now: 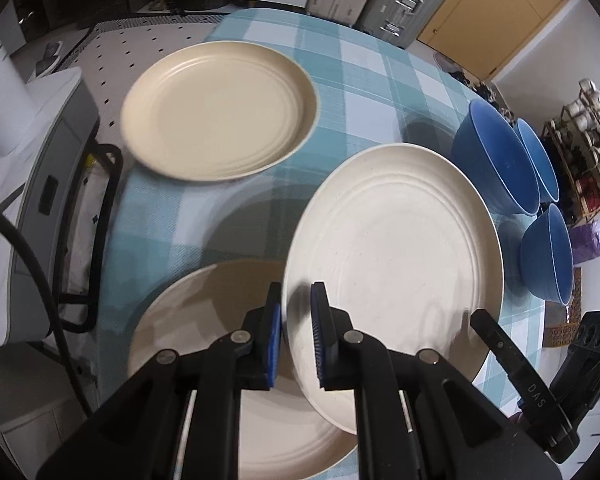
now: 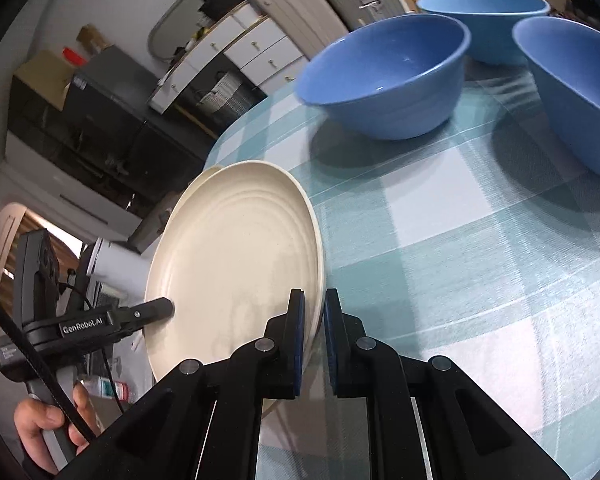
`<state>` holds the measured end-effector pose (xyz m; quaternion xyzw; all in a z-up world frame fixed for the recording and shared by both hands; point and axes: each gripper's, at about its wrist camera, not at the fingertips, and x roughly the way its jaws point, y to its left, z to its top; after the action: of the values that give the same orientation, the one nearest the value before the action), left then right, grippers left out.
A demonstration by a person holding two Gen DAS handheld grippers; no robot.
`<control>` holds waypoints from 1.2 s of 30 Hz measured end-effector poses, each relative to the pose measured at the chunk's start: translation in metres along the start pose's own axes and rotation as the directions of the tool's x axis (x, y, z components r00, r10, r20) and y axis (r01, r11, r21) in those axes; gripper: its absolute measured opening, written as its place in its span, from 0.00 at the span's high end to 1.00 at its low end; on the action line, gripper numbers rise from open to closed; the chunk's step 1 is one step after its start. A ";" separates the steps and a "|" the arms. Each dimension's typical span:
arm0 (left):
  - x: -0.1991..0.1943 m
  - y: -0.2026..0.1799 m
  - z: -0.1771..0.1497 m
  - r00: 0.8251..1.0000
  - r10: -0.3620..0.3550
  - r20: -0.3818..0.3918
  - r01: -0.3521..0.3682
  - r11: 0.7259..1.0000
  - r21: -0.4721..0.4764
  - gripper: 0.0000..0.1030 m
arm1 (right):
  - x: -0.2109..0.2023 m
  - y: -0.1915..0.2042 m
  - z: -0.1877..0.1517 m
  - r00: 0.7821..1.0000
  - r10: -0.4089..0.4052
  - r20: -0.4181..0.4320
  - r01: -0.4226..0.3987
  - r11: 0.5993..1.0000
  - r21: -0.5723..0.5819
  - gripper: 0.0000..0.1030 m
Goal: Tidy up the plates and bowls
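Two grippers hold one cream plate [image 1: 396, 264] by opposite edges, above a table [image 1: 360, 80] with a blue-and-white checked cloth. In the left wrist view the left gripper [image 1: 296, 336] is clamped on the near left rim of the plate, one blue pad under the rim and one on top, the jaws almost closed with only the thin rim between them. The right gripper [image 2: 314, 340] pinches the plate rim the same way in its own view, jaws nearly shut on it; its black finger [image 1: 512, 364] also shows at the plate's lower right edge in the left wrist view. The plate is round, face up toward the left camera and tilted rather than flat, lifted off the cloth, with its shadow on the table beneath. A second plate [image 1: 220, 380] lies flat on the cloth below and left of the held one, partly covered by it. A third plate [image 1: 220, 112] sits farther off near the table's far left edge, well apart from both grippers. Three blue bowls [image 2: 388, 76] stand upright together on the far right side of the table, mouths up. A hand [image 2: 52, 428] grips the left gripper's handle at the lower left of the right wrist view.
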<state>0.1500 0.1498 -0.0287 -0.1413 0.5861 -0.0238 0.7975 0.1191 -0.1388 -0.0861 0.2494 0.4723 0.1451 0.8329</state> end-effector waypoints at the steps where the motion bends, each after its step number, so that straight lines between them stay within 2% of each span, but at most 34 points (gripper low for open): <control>1: -0.003 0.005 -0.003 1.000 0.003 0.004 -0.003 1.000 -0.009 0.90 | 0.001 0.004 -0.004 1.000 0.004 -0.008 -0.004 1.000 -0.010 0.91; 4: -0.008 0.013 -0.016 0.999 0.051 0.012 -0.051 0.999 -0.004 0.89 | 0.002 0.017 -0.019 1.000 0.001 -0.025 -0.003 0.999 -0.049 0.91; 7: -0.015 0.021 -0.031 0.994 0.098 0.037 -0.099 0.995 0.010 0.87 | 0.000 0.037 -0.035 1.000 -0.016 -0.005 0.015 0.993 -0.120 0.91; 14: -0.020 0.057 -0.060 0.996 0.089 0.018 -0.087 0.995 -0.053 0.87 | 0.009 0.056 -0.066 0.999 0.008 -0.048 -0.015 0.987 -0.157 0.91; 22: -0.022 0.079 -0.083 0.994 0.109 0.018 -0.107 0.990 -0.095 0.87 | 0.019 0.076 -0.100 0.998 -0.036 -0.059 0.018 0.959 -0.283 0.90; 36: -0.014 0.089 -0.089 0.994 0.104 -0.023 -0.106 0.987 -0.121 0.86 | 0.022 0.090 -0.105 0.996 -0.088 -0.014 0.076 0.915 -0.397 0.90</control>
<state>0.0504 0.2204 -0.0630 -0.1585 0.5998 0.0532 0.7825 0.0395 -0.0239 -0.0965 0.0533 0.4563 0.2066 0.8639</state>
